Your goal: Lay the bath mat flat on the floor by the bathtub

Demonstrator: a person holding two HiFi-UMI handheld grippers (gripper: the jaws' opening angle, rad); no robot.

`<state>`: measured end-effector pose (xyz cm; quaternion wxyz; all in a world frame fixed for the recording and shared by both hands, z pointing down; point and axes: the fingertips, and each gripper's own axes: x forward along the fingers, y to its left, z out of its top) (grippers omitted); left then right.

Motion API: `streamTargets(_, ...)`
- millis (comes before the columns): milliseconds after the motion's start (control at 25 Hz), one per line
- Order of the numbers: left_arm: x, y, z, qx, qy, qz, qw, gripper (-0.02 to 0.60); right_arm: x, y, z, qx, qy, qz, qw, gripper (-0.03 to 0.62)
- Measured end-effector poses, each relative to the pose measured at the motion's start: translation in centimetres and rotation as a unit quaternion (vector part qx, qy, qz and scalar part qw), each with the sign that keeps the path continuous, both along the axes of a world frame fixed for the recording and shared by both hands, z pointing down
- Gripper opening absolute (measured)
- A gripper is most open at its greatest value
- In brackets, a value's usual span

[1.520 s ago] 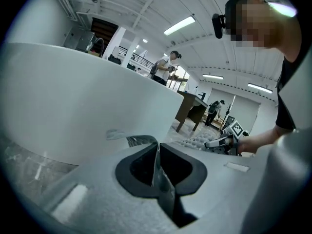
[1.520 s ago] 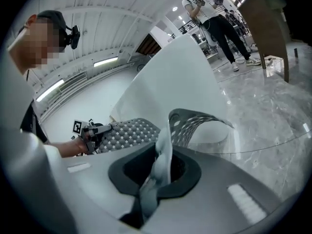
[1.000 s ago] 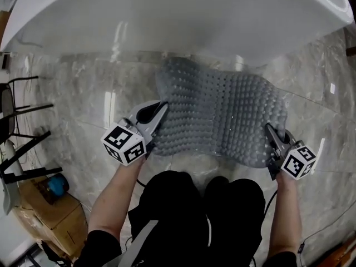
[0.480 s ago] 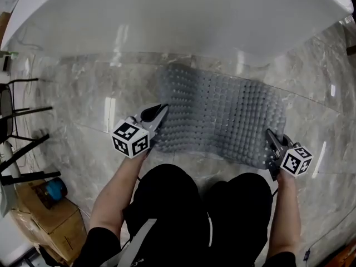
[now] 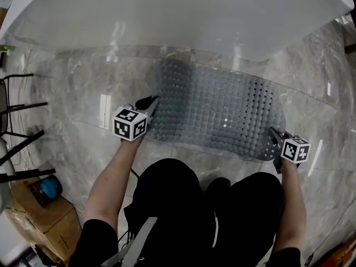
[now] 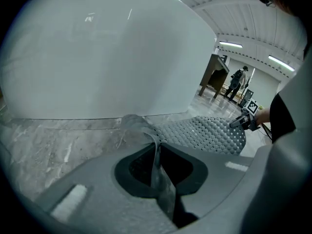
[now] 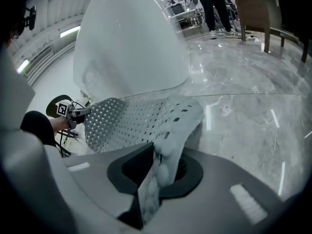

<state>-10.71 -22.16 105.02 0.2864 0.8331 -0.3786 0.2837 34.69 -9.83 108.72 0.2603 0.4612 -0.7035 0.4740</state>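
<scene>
Left claw (image 5: pixel 152 99), right claw (image 5: pixel 272 130) angled down, arms (image 5: pixel 114 177) outstretched, jaws just opening on pinched bath mat (image 5: pixel 217 110) corners

no readable words, numbers or brand names anywhere, only black-and-white square marker patterns, on the cube (image 5: pixel 130 124) of the left gripper (image 5: pixel 151 102), on the cube (image 5: pixel 295 149) of the right gripper (image 5: pixel 273 132)

Large open hall (showroom-like), freestanding bathtub (image 5: pixel 167 21), marble floor (image 5: pixel 72 110), ceiling strip lights (image 6: pixel 231 45)
</scene>
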Motion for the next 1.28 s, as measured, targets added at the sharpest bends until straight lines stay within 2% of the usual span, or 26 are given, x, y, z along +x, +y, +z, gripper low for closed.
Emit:
streamTargets(200,-1.7,0.1,2.0,-0.018,-0.023,-0.013,0.9995,0.035,0.4,0.2,0.8,-0.013,0.0,-0.004,1.0,0.055)
streamTargets(360,-3.4,0.0,3.9,-0.036,-0.043,-0.033,0.9979,0.038,1.6,0.7,2.9,-0.031,0.006,0.017,0.999,0.06)
streamTargets(720,-5.7,-0.6,6.4,-0.056,-0.088,-0.036,0.9939,0.062,3.7,2.3,6.9,-0.075,0.028,0.047,0.996,0.099)
streamTargets(880,-6.3,-0.4,6.4,-0.047,-0.091,-0.051,0.9934,0.086,4.2,2.5,6.3,-0.074,0.012,0.061,0.995,0.117)
streamTargets(960,-6.9,-0.2,6.6,-0.044,-0.107,-0.055,0.9918,0.113,5.0,2.9,5.9,-0.076,0.008,0.073,0.994,0.119)
streamTargets(1080,-7.9,0.2,7.2,-0.048,-0.126,-0.058,0.9892,0.114,6.4,3.4,5.6,-0.073,0.001,0.1,0.992,0.135)
streamTargets(1280,-8.5,1.1,7.8,-0.054,-0.128,-0.07,0.9878,0.114,6.9,2.8,5.2,-0.049,0.034,0.092,0.994,0.13)
